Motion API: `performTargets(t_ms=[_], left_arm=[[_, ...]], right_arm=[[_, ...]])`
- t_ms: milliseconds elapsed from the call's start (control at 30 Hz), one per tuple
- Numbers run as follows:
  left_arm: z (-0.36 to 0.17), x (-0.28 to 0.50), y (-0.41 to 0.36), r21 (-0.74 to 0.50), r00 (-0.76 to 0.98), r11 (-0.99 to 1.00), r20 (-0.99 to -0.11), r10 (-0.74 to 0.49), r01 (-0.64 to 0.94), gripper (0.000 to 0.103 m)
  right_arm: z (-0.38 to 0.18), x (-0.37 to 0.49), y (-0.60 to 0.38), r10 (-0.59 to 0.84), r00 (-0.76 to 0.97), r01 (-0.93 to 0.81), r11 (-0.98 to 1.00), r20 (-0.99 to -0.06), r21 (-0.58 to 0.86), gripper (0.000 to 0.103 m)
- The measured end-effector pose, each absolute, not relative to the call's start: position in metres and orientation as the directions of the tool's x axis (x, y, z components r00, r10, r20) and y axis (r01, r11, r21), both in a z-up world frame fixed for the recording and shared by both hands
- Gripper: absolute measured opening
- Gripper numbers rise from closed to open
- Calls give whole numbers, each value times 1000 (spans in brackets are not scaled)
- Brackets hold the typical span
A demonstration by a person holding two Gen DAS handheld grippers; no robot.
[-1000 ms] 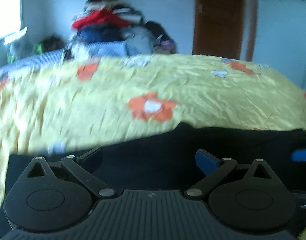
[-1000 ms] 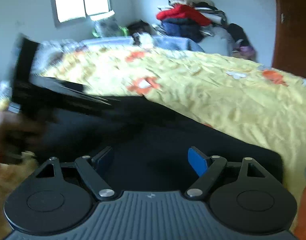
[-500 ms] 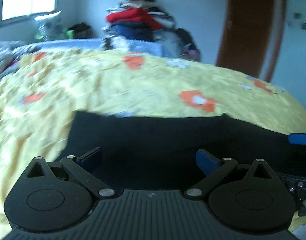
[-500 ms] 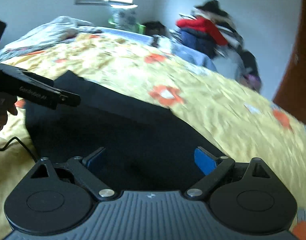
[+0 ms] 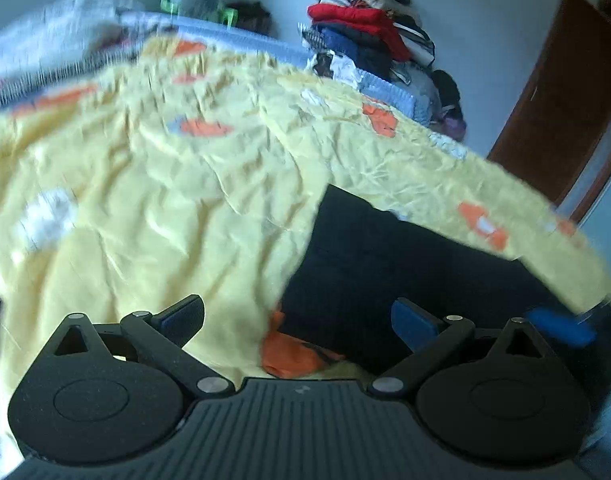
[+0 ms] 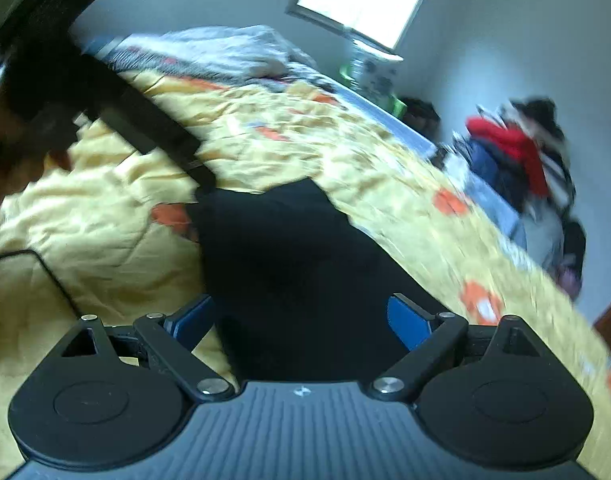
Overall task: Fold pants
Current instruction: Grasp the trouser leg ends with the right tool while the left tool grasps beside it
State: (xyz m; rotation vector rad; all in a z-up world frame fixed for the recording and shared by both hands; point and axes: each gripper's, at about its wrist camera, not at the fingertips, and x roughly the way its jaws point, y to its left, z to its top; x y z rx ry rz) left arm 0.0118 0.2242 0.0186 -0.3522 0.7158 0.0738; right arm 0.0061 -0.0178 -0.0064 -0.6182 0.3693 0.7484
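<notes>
Dark navy pants [image 5: 385, 264] lie flat on a yellow flowered bedspread [image 5: 145, 184]. In the left wrist view they sit to the right, in front of my open, empty left gripper [image 5: 297, 316], whose left finger is over the bedspread. In the right wrist view the pants [image 6: 289, 256] run straight out from my open, empty right gripper [image 6: 301, 312], which hovers over their near end. The left gripper's black body [image 6: 105, 92] shows at upper left in the right wrist view, near the pants' far corner. A blue fingertip of the right gripper [image 5: 561, 324] shows at the right edge.
A pile of clothes [image 5: 369, 40] stands beyond the bed by the wall. A brown door [image 5: 557, 104] is at the right. A grey blanket [image 6: 233, 52] lies at the bed's far end under a window [image 6: 361, 4]. A black cable [image 6: 45, 268] crosses the bedspread.
Both views have swung left. The left gripper has moved left off the pants, over the bedspread beside their edge. The right gripper now looks along the pants' length.
</notes>
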Motion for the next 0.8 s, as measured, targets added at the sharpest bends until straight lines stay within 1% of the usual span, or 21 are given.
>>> performTargets(t_ms=[33, 100, 167, 233, 300, 333, 367, 400, 433, 467, 533, 567, 633, 733, 800], left_arm=[[18, 14, 226, -339, 747, 924, -657, -97, -178, 101], [13, 18, 229, -423, 729, 891, -661, -177, -167, 101], [7, 22, 231, -498, 709, 850, -661, -245, -171, 101], [-2, 25, 234, -573, 689, 799, -654, -312, -182, 101], [-10, 29, 238, -641, 674, 743, -637, -373, -194, 101], [-14, 30, 239, -670, 666, 714, -629, -401, -203, 101], [-18, 32, 240, -695, 658, 687, -622, -425, -212, 102], [-21, 34, 240, -715, 655, 665, -611, -444, -216, 102], [-23, 36, 241, -733, 653, 645, -600, -463, -216, 103], [-26, 38, 241, -747, 651, 629, -590, -478, -215, 103], [-32, 42, 241, -775, 645, 593, -571, -508, -218, 103], [-34, 45, 241, -789, 645, 574, -558, -522, -218, 103], [-38, 51, 242, -810, 647, 545, -537, -540, -218, 103], [-42, 65, 240, -834, 659, 508, -507, -555, -214, 103], [-44, 75, 237, -844, 682, 491, -491, -542, -218, 103]], right_arm=[[-10, 2, -10, 513, 684, -726, 549, -519, -413, 93], [-19, -5, 10, 497, 697, -717, 498, -518, -488, 87], [-29, -9, 23, 472, 716, -698, 457, -515, -552, 78], [-40, -12, 34, 447, 737, -672, 408, -507, -618, 72], [-44, -13, 41, 445, 751, -652, 385, -488, -653, 67], [-45, -12, 44, 441, 754, -648, 377, -487, -662, 60], [-48, -11, 48, 433, 761, -637, 361, -483, -681, 54], [-52, -11, 52, 430, 772, -619, 337, -469, -709, 52], [-56, -11, 56, 432, 775, -608, 313, -461, -730, 40], [-59, -11, 60, 435, 773, -607, 294, -462, -738, 30], [-64, -8, 66, 449, 764, -610, 268, -463, -746, 21], [-63, -7, 65, 459, 758, -617, 273, -464, -738, 20], [-52, 2, 58, 493, 731, -663, 346, -472, -664, 20], [-28, 22, 38, 544, 685, -728, 482, -484, -487, 20], [-14, 36, 22, 582, 652, -756, 548, -487, -357, 20]])
